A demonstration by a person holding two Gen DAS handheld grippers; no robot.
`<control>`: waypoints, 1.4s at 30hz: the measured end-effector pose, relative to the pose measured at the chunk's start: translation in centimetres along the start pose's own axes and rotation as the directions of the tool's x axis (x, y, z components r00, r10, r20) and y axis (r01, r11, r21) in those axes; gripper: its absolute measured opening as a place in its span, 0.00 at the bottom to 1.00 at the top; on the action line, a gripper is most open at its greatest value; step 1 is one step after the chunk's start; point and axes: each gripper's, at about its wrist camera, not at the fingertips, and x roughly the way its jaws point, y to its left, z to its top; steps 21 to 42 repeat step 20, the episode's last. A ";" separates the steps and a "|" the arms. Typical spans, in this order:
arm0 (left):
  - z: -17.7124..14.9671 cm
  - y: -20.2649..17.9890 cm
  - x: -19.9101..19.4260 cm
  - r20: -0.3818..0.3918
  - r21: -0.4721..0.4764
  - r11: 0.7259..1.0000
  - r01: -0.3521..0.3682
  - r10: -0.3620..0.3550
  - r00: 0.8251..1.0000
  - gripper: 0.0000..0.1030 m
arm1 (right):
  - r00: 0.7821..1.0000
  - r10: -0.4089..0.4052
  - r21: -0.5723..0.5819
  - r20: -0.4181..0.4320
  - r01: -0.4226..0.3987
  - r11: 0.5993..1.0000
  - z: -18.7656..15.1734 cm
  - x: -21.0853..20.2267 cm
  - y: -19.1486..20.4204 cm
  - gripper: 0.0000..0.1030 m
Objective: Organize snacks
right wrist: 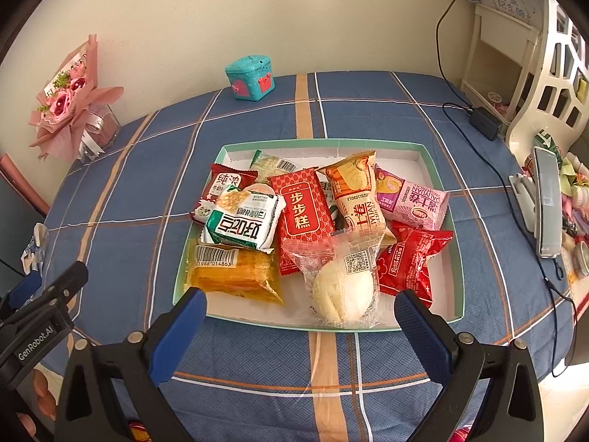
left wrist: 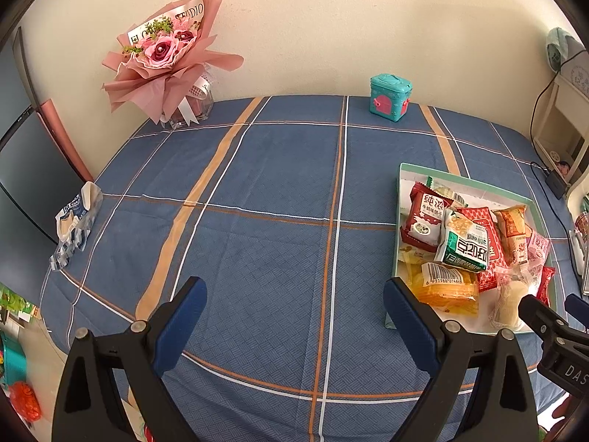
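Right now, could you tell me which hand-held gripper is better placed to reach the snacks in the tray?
Right hand-held gripper: open, facing the tray with the clear-wrapped bun between its fingers. The left faces bare cloth.

Home room: plaid tablecloth (left wrist: pixel 279 191), rose bouquet (left wrist: pixel 162 51), toy safe (left wrist: pixel 389 98), phone (right wrist: pixel 548 202).

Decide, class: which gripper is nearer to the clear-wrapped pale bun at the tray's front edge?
Right. The right gripper opens directly before the bun; the left gripper sits over bare cloth, leftward of the tray.
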 end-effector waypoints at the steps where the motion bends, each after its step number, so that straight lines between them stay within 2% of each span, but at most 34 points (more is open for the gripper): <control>1: 0.0 0.0 0.0 0.000 0.000 1.000 0.000 0.000 1.000 0.94 | 1.000 0.000 0.001 0.000 0.000 1.000 0.0 0.0 0.0 1.00; 16: -0.1 0.1 -0.1 0.014 0.009 1.000 -0.022 0.022 1.000 0.94 | 1.000 0.001 0.001 -0.002 -0.001 1.000 0.0 0.1 0.0 1.00; 42: 0.0 0.3 0.1 0.003 0.000 1.000 -0.017 0.017 1.000 0.94 | 1.000 0.002 0.001 -0.002 -0.002 1.000 0.0 0.1 0.0 1.00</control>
